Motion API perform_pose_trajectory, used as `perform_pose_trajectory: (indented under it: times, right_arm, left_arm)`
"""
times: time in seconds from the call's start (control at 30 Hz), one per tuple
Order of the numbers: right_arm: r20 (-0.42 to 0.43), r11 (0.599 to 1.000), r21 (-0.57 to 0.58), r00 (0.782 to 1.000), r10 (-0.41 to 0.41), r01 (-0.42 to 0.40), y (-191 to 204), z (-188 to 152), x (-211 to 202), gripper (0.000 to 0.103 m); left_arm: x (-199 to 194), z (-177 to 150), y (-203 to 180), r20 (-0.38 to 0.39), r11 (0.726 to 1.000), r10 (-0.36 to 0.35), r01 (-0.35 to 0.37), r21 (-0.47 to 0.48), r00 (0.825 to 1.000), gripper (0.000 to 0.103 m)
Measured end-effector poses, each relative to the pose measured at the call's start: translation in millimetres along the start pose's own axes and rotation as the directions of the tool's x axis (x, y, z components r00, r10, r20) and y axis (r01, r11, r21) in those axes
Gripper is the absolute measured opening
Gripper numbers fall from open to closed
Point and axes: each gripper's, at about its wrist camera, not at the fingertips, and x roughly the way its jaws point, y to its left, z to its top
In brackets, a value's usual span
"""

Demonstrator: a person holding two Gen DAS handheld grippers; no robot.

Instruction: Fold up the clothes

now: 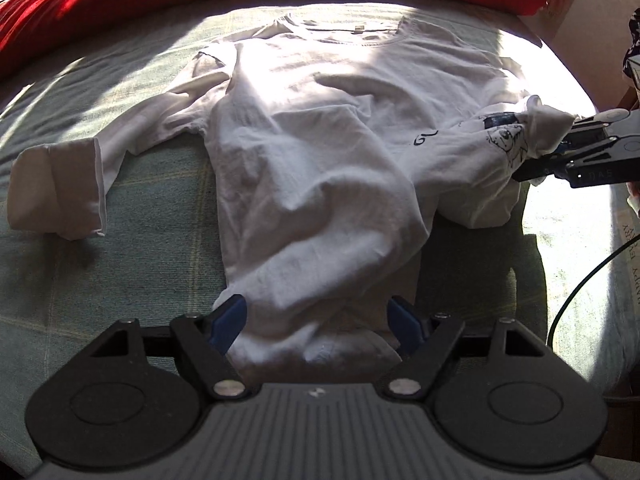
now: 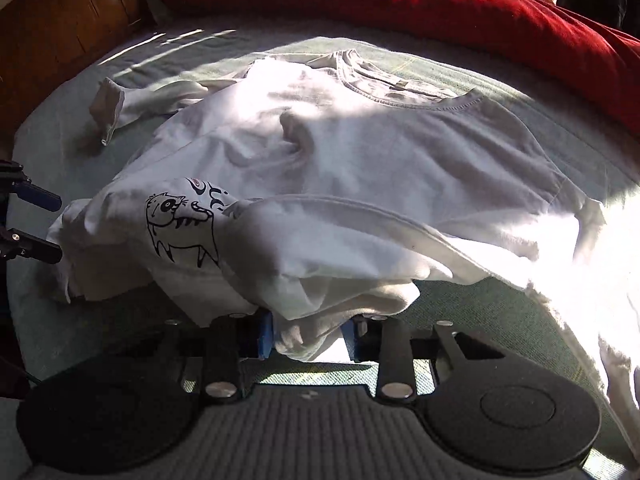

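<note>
Below, both handheld grippers angle steeply down over a crumpled white cotton T-shirt lying on a pale green bedcover. Left gripper stands spread astride the hem; right gripper pinches bunched fabric.

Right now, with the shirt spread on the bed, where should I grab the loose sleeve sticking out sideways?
Pinch the sleeve at its hemmed cuff, coming from the outer side over the bare bedcover. The cuff end is doubled and lifts off the cover, so a finger should slip under.
</note>
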Motion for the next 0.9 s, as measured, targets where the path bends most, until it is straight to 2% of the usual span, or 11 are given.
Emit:
perform_pose_trajectory:
  times: [0.1,0.17,0.27,0.33,0.37,0.43,0.5,0.57,0.7,0.77,0.9]
  right_arm:
    - [-0.025,0.993,0.082,0.995,0.092,-0.089,-6.9,1.3,-11.6,0.030]
    - [-0.046,0.977,0.132,0.983,0.177,-0.170,-7.6,0.0,-21.0,0.030]
    - [-0.123,0.932,0.187,0.934,0.335,-0.310,4.1,-6.4,-30.0,0.032]
    - [-0.184,0.911,0.201,0.899,0.397,-0.361,17.5,-13.7,-32.1,0.036]
    - [-0.209,0.913,0.196,0.894,0.396,-0.359,24.2,-17.1,-32.8,0.036]
    - [-0.249,0.941,0.169,0.911,0.329,-0.293,35.0,-23.9,-32.6,0.041]
    - [-0.241,0.956,0.188,0.933,0.267,-0.225,35.9,-29.8,-30.9,0.049]
    - [-0.194,0.944,0.269,0.949,0.248,-0.192,29.7,-36.2,-27.5,0.057]
    - [-0.131,0.925,0.370,0.980,0.149,-0.091,24.2,-47.5,-16.1,0.057]
    - [-0.144,0.924,0.382,0.988,0.053,0.006,27.1,-48.6,-9.8,0.057]
    - [-0.169,0.905,0.397,0.982,-0.089,0.151,31.0,-55.7,-12.5,0.057]
  left_arm:
    - [-1.5,1.8,-2.2,0.017,1.000,-0.015,0.014,0.015,1.000,0.078]
    - [-1.1,1.3,-1.9,0.017,0.999,-0.030,0.030,0.031,0.999,0.078]
    - [-1.1,0.1,-0.5,0.015,0.997,-0.037,0.036,0.070,0.999,0.078]
    - [-3.0,-0.6,3.2,0.019,0.995,-0.040,0.038,0.087,0.999,0.078]
    - [-4.0,-0.9,5.4,0.021,0.995,-0.044,0.042,0.092,0.999,0.078]
    - [-5.7,-1.0,10.3,0.025,0.994,-0.055,0.052,0.097,0.998,0.078]
    - [-6.8,-2.0,14.4,0.030,0.993,-0.059,0.055,0.105,0.998,0.078]
    - [-7.1,-4.2,18.2,0.031,0.992,-0.063,0.059,0.108,0.998,0.078]
    - [-7.0,-12.0,25.9,0.020,0.992,-0.070,0.067,0.110,0.997,0.078]
    - [-6.9,-16.4,29.6,0.014,0.991,-0.069,0.067,0.113,0.998,0.078]
    - [-6.6,-21.9,37.6,0.010,0.992,-0.072,0.070,0.107,0.997,0.078]
